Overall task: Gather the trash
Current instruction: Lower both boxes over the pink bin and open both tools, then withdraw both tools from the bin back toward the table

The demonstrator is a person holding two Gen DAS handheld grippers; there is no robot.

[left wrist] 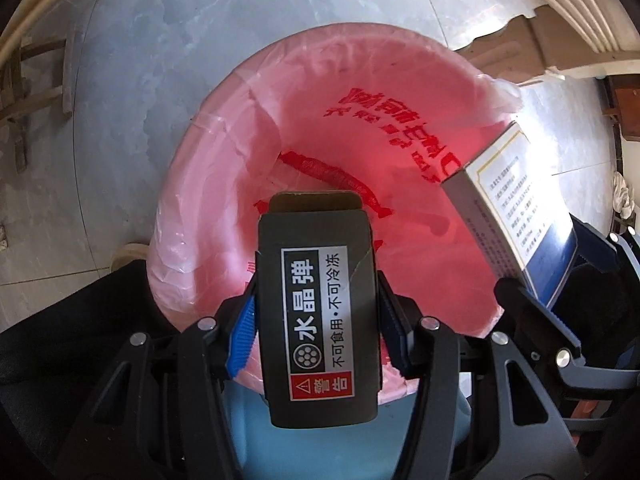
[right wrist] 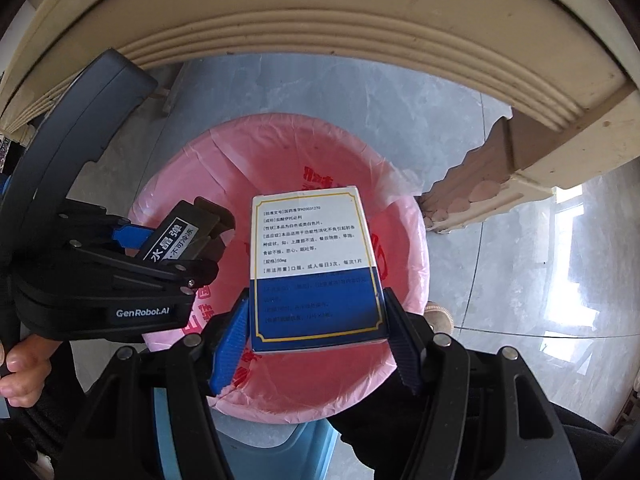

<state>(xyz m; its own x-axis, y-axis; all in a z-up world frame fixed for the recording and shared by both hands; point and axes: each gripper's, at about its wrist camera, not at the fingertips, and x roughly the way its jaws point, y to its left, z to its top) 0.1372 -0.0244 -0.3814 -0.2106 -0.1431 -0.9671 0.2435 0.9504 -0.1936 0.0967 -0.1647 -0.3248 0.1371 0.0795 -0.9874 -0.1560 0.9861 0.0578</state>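
Two gripped boxes (left wrist: 318, 312) (right wrist: 316, 268) — over pink-lined bin (left wrist: 208, 168).

This looks like a room in a home. The floor (left wrist: 168, 60) is laid in large glossy grey marble-look tiles that mirror a bright window. A cream-coloured piece of furniture with a stepped moulded edge (right wrist: 320, 36) and a carved scalloped leg (right wrist: 480, 176) stands over it. A blue waste bin (right wrist: 276, 452) lined with a pink printed plastic bag (left wrist: 400, 152) sits on the floor beside that furniture.
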